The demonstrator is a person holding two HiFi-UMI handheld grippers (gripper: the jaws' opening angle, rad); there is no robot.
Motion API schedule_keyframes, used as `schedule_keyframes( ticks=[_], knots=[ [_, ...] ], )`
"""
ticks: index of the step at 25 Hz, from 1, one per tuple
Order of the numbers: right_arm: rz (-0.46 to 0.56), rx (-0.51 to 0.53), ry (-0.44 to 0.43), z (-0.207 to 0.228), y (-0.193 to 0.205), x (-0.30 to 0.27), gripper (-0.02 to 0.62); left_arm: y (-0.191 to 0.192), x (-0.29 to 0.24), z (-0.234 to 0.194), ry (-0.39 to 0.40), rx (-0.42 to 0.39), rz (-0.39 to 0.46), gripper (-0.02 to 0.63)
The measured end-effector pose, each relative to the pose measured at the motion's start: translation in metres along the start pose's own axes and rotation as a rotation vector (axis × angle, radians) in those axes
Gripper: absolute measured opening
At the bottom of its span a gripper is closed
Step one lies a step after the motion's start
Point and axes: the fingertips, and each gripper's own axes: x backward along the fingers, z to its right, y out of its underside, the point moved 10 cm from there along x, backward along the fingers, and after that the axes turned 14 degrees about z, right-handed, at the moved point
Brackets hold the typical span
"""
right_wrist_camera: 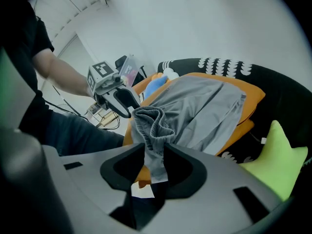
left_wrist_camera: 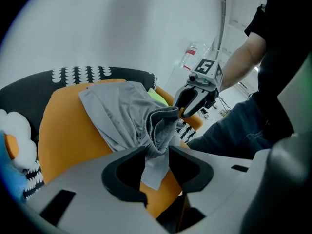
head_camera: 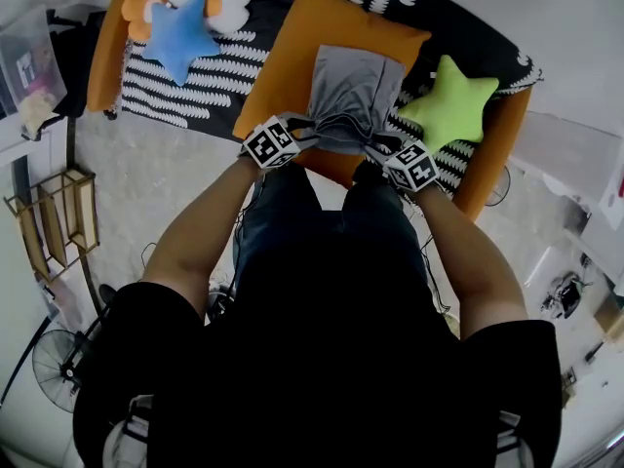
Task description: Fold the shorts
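Closest to the head camera, the person's dark shirt point(head_camera: 322, 359) fills the lower frame, with both bare forearms reaching forward to the near edge of an orange cushion point(head_camera: 288, 61). On that cushion I see the grey shorts point(head_camera: 353, 91) spread flat, legs pointing away and the waistband bunched up at the near edge between the two grippers. My left gripper point(left_wrist_camera: 155, 155) has its jaws parted, and a flap of waistband cloth hangs loosely through the gap; I read it as no firm pinch. My right gripper point(right_wrist_camera: 154, 155) has its jaws closer together and they pinch a gathered fold of the same waistband, with the cloth's end trailing below them. Each gripper view shows the other gripper just beside it, at the opposite end of the bunched band. The cushion rests on a black-and-white patterned cover point(head_camera: 195, 76). A green star point(head_camera: 450, 100) lies just beside the cushion on the right, and a blue star point(head_camera: 181, 35) sits well apart on the left.
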Motion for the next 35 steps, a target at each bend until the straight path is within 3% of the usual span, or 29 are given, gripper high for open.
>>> schedule_keyframes(
  ticks=[8, 12, 19, 25, 30, 35],
  knots=[
    [-0.125, -0.007, -0.093, -0.020, 0.025, -0.008, 0.181, 0.024, -0.006, 0.008, 0.055, 0.032, -0.131, 0.201],
    [-0.146, -0.022, -0.096, -0.022, 0.033, -0.006, 0.195, 0.033, -0.003, 0.006, 0.042, 0.072, -0.131, 0.207],
    [-0.107, -0.043, -0.027, -0.016, 0.021, 0.015, 0.207, 0.022, 0.014, 0.008, 0.003, 0.142, -0.056, 0.207],
    [-0.028, -0.072, 0.070, -0.004, -0.014, 0.037, 0.207, -0.015, 0.038, -0.007, -0.050, 0.202, 0.043, 0.202],
    [0.105, -0.206, 0.147, 0.016, -0.059, 0.059, 0.207, -0.064, 0.061, -0.022, -0.099, 0.192, 0.114, 0.202],
    [0.230, -0.210, 0.207, 0.030, -0.125, 0.079, 0.207, -0.117, 0.083, -0.033, -0.179, 0.188, 0.220, 0.166]
  ],
)
